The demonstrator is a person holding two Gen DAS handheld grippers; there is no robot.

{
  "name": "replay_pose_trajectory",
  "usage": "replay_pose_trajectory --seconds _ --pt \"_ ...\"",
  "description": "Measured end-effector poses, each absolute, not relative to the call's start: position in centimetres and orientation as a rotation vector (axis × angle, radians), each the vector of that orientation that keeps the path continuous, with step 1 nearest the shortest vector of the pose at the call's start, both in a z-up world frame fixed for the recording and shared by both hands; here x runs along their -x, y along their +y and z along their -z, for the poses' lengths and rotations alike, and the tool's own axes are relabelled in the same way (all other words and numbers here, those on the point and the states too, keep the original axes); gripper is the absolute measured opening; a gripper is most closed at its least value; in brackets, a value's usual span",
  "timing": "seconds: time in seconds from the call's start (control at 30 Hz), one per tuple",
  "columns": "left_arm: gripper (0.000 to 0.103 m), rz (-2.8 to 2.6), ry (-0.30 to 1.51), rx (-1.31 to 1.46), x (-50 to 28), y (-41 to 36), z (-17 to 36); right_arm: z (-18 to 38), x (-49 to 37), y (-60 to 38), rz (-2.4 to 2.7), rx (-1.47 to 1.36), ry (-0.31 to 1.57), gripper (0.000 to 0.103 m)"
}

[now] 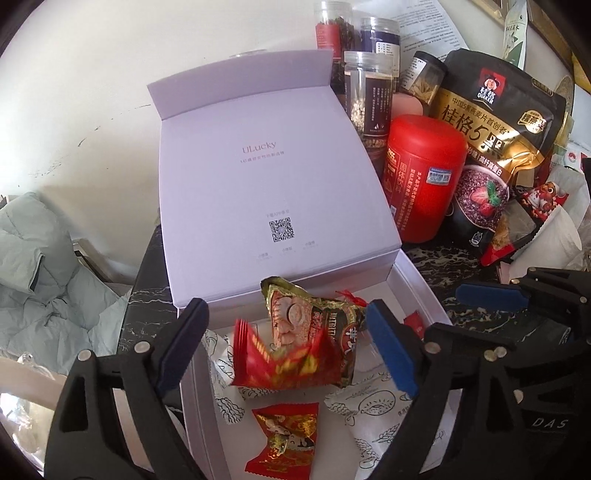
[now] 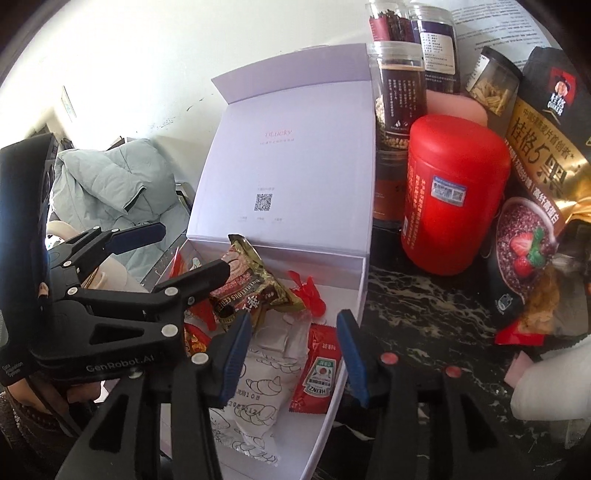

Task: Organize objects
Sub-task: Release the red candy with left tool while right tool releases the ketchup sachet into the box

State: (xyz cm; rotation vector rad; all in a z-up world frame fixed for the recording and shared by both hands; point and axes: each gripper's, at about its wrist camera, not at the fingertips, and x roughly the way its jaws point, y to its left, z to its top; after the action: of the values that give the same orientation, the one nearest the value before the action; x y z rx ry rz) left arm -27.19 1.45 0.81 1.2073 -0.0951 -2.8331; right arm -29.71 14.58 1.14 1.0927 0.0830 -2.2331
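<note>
While both snack packets [image 1: 295,343] are dropping into the box [image 1: 424,288], you are lifting your open left hand-held gripper [image 1: 284,347] and open right hand-held gripper [image 2: 295,354] straight up.

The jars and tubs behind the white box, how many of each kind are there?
Clear plastic jars with lids: 4
Red plastic tub with a rounded lid: 1
Total: 5

Light: bright daylight, wall [image 1: 92,92] washed out toward 10 o'clock.
Blur: falling red packet [image 1: 273,363] smeared.
Edges: fisheye-bent, corners blackened.
</note>
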Motion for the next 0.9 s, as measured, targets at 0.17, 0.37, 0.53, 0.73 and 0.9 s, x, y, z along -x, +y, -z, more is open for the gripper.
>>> replay_pose_trajectory --seconds 0.17,0.37,0.53,0.73,0.9 --pt "0.09 2.825 -0.073 -1.16 26.4 1.0 -2.3 -2.6 29.2 14.9 2.276 -1.054 0.114 0.051" --pt "0.09 2.836 -0.106 -1.091 24.9 1.0 -4.5 -3.8 27.9 15.8 2.314 -1.045 0.104 0.052" --pt "0.09 2.859 -0.102 -1.048 23.1 1.2 -5.9 -5.2 26.0 16.6 2.349 -1.013 0.118 0.052" --pt "0.096 2.879 -0.078 -0.988 19.9 1.6 -7.7 -7.3 23.1 17.3 2.4 -0.949 0.155 0.055" --pt "0.102 2.882 -0.057 -0.944 17.4 1.6 -9.4 -9.2 20.6 18.4 2.458 -0.886 0.16 0.063"
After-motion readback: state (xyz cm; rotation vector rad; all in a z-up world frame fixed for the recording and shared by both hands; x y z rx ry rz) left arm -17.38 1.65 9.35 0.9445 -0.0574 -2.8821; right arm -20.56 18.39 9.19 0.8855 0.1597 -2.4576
